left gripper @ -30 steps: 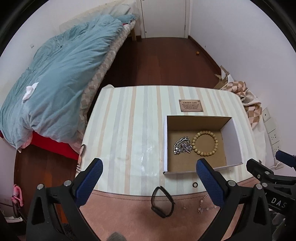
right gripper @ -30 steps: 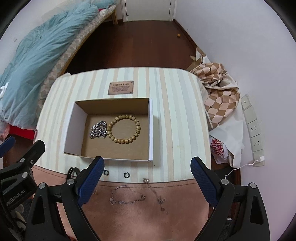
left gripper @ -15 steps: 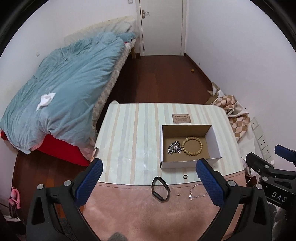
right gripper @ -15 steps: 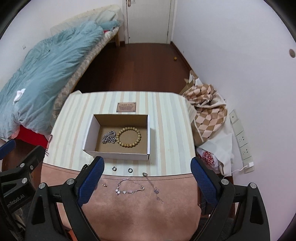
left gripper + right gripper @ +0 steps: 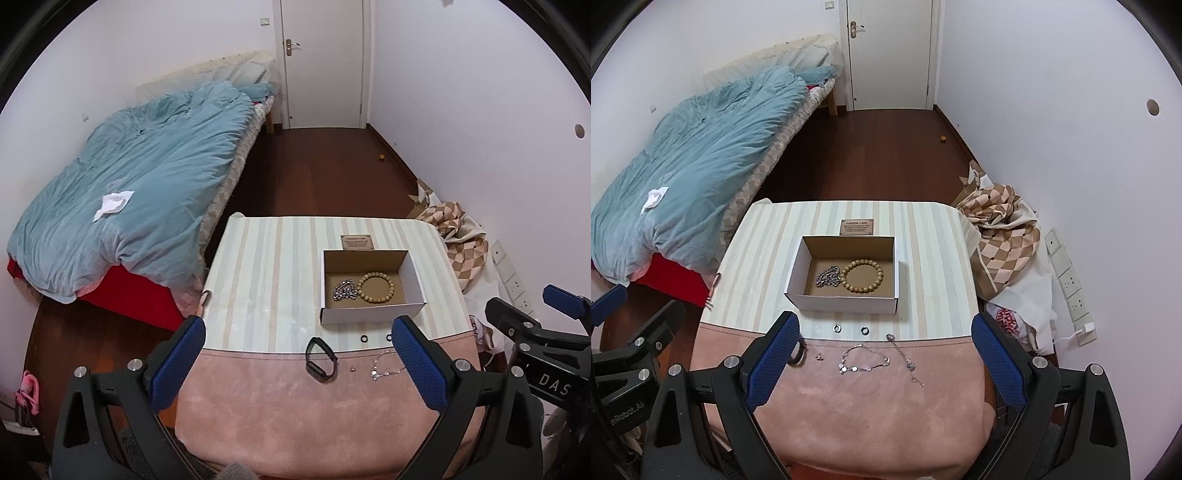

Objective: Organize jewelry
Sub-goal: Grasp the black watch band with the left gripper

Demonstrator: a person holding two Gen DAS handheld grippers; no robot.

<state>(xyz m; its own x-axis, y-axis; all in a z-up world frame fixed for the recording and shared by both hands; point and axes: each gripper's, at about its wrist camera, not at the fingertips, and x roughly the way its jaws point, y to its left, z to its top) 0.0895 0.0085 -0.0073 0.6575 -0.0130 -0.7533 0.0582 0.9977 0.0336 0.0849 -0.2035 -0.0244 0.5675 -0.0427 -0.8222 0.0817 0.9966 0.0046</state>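
Observation:
An open cardboard box (image 5: pixel 371 316) (image 5: pixel 842 305) stands on the table and holds a wooden bead bracelet (image 5: pixel 375 288) (image 5: pixel 861 276) and a silver chain (image 5: pixel 343 290) (image 5: pixel 827 277). In front of it lie two small dark rings (image 5: pixel 836 328) (image 5: pixel 864 330), a black band (image 5: pixel 320 357), a tiny stud (image 5: pixel 819 356), a silver charm bracelet (image 5: pixel 863 360) and a thin chain (image 5: pixel 905 356). My left gripper (image 5: pixel 297 363) and my right gripper (image 5: pixel 884 363) are both open and empty, held high above the table's near end.
The table has a striped cloth (image 5: pixel 273 266) at the far part and a pink cloth (image 5: pixel 314 413) at the near part. A small brown plaque (image 5: pixel 857 226) lies behind the box. A bed with a blue duvet (image 5: pixel 140 192) is at the left. Checked fabric (image 5: pixel 1001 221) is piled at the right wall.
Both grippers have pulled up and back from the table, so the box and jewelry look smaller and more of the room shows. Nothing on the table has moved.

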